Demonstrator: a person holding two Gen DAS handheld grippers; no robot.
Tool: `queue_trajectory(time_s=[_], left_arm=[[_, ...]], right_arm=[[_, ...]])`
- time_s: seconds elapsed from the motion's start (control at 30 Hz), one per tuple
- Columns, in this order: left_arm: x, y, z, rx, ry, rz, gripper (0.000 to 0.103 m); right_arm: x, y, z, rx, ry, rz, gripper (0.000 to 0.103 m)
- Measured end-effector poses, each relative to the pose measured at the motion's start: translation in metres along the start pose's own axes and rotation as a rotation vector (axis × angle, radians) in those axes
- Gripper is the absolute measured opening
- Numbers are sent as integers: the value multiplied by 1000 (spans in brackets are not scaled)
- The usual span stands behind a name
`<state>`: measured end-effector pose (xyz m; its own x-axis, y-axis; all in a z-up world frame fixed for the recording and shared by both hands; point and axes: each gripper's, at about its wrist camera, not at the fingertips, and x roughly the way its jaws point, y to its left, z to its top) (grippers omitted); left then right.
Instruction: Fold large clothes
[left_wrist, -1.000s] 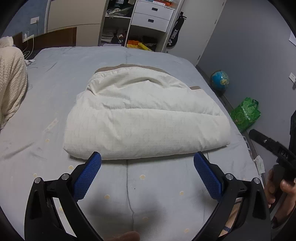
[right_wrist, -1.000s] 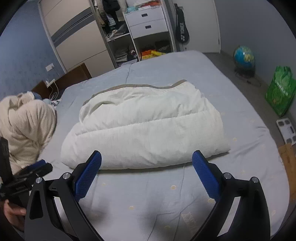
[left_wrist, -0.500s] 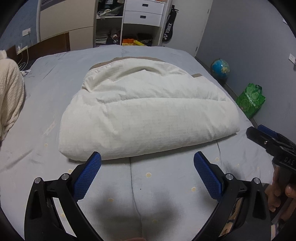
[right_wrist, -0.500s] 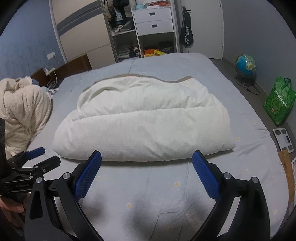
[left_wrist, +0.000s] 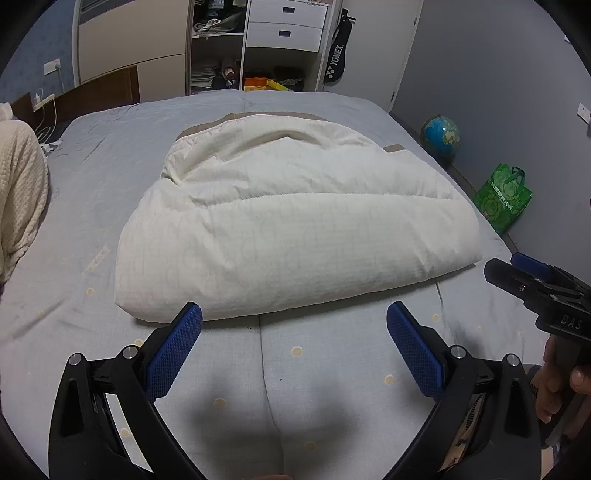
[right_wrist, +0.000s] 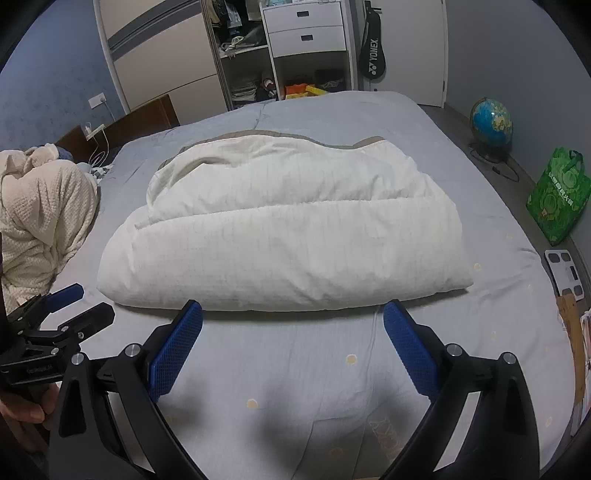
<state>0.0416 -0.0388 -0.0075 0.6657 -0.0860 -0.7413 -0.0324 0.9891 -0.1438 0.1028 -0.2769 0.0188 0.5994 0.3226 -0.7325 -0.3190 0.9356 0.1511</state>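
Note:
A bulky cream-white quilt lies folded into a thick bundle in the middle of the grey-blue bed; its tan underside shows along the far edge. My left gripper hovers open just before the quilt's near edge, its blue pads empty. My right gripper stands open the same way before the quilt, nothing between its fingers. Each view catches the other tool from the side: the right gripper by the quilt's right corner, the left gripper near its left corner, each held by a hand.
A cream knitted blanket is heaped at the bed's left side by the headboard. On the floor to the right stand a globe, a green bag and a white scale. Wardrobe shelves and drawers fill the far wall.
Both grippers have moved forward toward the quilt's near edge, so it fills more of each view. The right gripper has come further into the left wrist view. Both stayed open.

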Motion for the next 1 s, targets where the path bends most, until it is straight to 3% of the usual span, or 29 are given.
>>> queue_trajectory(time_s=[1.0], left_arm=[[2,2,0,-9,2,12,96]], right_arm=[[4,-5,-1,25,12,7,94]])
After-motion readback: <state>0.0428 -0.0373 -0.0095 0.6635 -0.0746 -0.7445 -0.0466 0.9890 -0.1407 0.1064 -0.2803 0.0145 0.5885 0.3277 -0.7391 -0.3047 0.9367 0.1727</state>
